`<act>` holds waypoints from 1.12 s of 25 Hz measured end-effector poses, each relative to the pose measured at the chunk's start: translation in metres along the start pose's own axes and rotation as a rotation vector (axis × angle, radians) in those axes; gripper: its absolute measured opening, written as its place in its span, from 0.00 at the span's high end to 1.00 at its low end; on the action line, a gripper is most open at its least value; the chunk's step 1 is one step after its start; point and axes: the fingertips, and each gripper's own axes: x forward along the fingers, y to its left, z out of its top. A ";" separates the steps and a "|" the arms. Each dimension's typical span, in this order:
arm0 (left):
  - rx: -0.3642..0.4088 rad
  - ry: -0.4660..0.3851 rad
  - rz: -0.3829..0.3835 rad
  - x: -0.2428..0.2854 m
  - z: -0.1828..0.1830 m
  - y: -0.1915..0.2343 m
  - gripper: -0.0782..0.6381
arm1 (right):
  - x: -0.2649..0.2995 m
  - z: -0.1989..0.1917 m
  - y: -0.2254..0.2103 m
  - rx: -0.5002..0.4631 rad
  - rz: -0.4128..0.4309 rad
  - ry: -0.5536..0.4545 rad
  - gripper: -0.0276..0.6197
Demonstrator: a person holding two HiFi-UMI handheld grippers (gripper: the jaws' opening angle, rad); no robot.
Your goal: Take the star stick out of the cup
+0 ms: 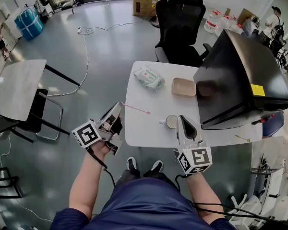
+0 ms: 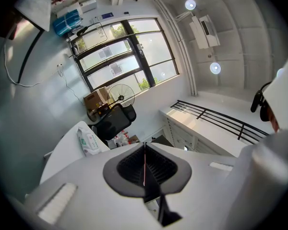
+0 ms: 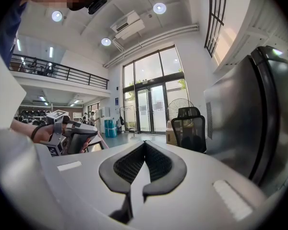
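Note:
My left gripper [image 1: 118, 105] hangs off the left edge of the white table [image 1: 143, 128], shut on the thin pink star stick [image 1: 137, 109]. The stick reaches right over the tabletop, clear of the cup, and its small star end [image 1: 149, 112] hovers above the surface. In the left gripper view the stick [image 2: 144, 161] runs as a fine line between the closed pads. The cup [image 1: 171, 122] stands near the table's front edge, with a small handle on its left side. My right gripper [image 1: 182, 119] sits just right of the cup, shut with nothing in it [image 3: 143, 152].
A pack of wipes [image 1: 148, 78] and a beige dish [image 1: 184, 87] lie at the back of the table. A large black box [image 1: 240, 75] takes up its right side. A black office chair [image 1: 180, 18] stands behind, and a grey side table [image 1: 17, 87] at the left.

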 end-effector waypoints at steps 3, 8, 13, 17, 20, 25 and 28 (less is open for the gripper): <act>-0.002 0.002 -0.005 0.000 -0.001 -0.001 0.88 | -0.001 -0.001 -0.001 0.004 -0.004 0.001 0.95; -0.007 0.002 0.000 0.000 -0.003 0.001 0.88 | -0.002 -0.002 -0.001 0.004 -0.003 0.003 0.95; -0.008 0.003 -0.003 0.000 -0.003 0.001 0.88 | -0.004 -0.004 -0.002 0.008 -0.008 0.004 0.95; -0.011 0.005 -0.006 0.000 -0.003 0.000 0.88 | -0.004 -0.002 -0.001 0.009 -0.011 0.003 0.95; -0.012 0.006 -0.007 0.001 -0.003 0.001 0.88 | -0.005 -0.003 -0.002 0.010 -0.014 0.002 0.95; -0.016 0.011 -0.008 0.003 -0.006 0.002 0.88 | -0.007 -0.003 -0.003 0.009 -0.020 0.000 0.95; -0.016 0.015 -0.014 0.004 -0.008 0.002 0.88 | -0.008 -0.003 -0.003 0.008 -0.023 -0.001 0.95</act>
